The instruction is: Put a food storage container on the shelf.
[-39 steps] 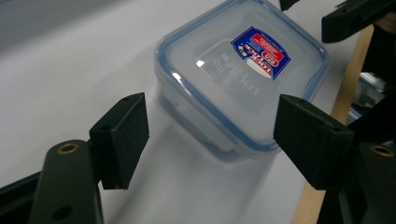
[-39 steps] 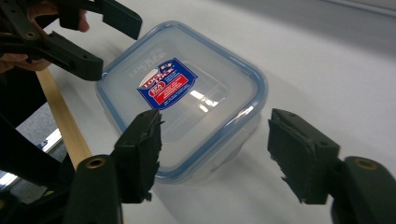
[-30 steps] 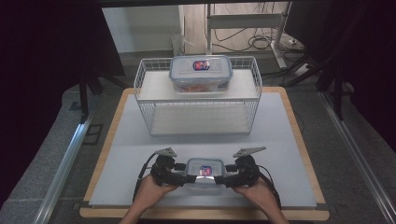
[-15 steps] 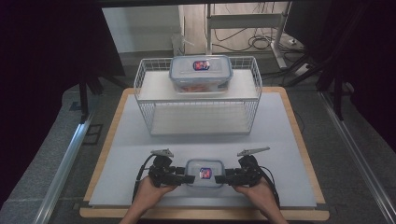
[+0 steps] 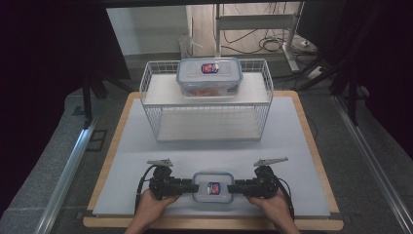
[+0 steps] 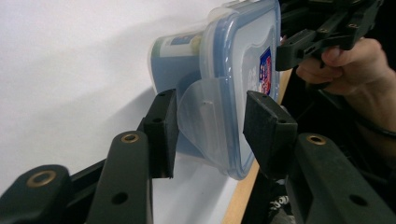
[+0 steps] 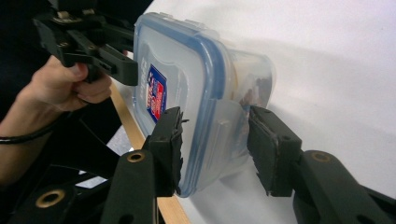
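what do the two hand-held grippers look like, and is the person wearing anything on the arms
Both the left hand-held gripper and right hand-held gripper are black, with blocky flat pads, brass-coloured pivot rings, a grey three-cornered plate on top and a black trailing cable. The forearms are bare, without sleeves.

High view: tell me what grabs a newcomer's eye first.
At the near edge of the white mat, a small clear container with a blue-rimmed lid lies between the left gripper and the right gripper; both sets of jaws have just been closing around its end latches. Farther back, a larger matching container sits on top of a white wire rack.
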The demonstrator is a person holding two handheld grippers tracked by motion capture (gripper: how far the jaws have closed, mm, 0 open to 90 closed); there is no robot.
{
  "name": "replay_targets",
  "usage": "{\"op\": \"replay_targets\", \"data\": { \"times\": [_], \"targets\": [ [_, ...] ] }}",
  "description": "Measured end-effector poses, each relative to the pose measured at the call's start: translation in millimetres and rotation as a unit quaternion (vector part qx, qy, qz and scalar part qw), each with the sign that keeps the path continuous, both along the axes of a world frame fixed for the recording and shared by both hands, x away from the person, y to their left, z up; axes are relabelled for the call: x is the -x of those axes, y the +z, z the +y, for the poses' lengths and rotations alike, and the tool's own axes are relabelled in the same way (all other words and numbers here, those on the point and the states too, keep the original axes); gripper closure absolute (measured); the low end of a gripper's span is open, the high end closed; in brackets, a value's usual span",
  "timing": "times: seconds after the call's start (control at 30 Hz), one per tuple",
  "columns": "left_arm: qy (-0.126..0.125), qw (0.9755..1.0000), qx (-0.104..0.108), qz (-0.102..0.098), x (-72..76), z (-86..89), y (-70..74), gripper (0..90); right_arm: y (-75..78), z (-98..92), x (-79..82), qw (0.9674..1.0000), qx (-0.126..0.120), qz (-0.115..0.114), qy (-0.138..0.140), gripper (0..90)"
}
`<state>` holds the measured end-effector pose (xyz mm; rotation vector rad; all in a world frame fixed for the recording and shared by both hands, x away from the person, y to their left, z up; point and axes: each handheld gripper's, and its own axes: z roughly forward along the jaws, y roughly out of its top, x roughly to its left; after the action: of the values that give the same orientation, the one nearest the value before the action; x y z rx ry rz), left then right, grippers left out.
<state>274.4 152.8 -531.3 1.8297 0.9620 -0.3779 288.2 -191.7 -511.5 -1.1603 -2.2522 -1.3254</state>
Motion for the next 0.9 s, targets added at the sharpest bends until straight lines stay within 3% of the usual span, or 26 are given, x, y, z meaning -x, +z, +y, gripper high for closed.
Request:
{"op": "replay_targets", "data": {
  "times": [0.33, 0.43, 0.5, 0.6, 0.73, 0.9],
  "targets": [
    [0.01, 0.9999, 0.003, 0.0, 1.6, -0.2, -0.6, 55.8, -3.6, -2.6, 0.5, 0.9998, -0.018, 0.004, -0.008, 57.4],
    [0.014, 0.9999, 0.002, 0.003, 0.4, -1.0, 1.0, 55.7, -2.3, -2.6, 0.3, 0.9996, -0.022, -0.004, -0.017, 57.7],
    [0.026, 0.9996, -0.007, -0.006, -0.2, -3.4, 5.1, 54.2, 0.9, -2.7, -0.8, 0.9991, -0.032, -0.01, -0.025, 58.7],
    [0.029, 0.9992, -0.018, -0.021, -2.0, -3.9, 12.3, 53.1, 6.2, 0.4, -1.3, 0.999, -0.026, -0.025, -0.025, 58.7],
    [0.03, 0.9993, -0.009, -0.02, -3.5, -2.2, 15.6, 53.7, 9.5, 0.2, -3.1, 0.9987, -0.031, -0.032, -0.025, 58.6],
    [0.024, 0.9992, 0.03, -0.014, -7.6, 4.6, 19.7, 56.8, 11.5, -4.0, -5.3, 0.9979, -0.053, -0.027, -0.026, 58.4]
  ]
}}
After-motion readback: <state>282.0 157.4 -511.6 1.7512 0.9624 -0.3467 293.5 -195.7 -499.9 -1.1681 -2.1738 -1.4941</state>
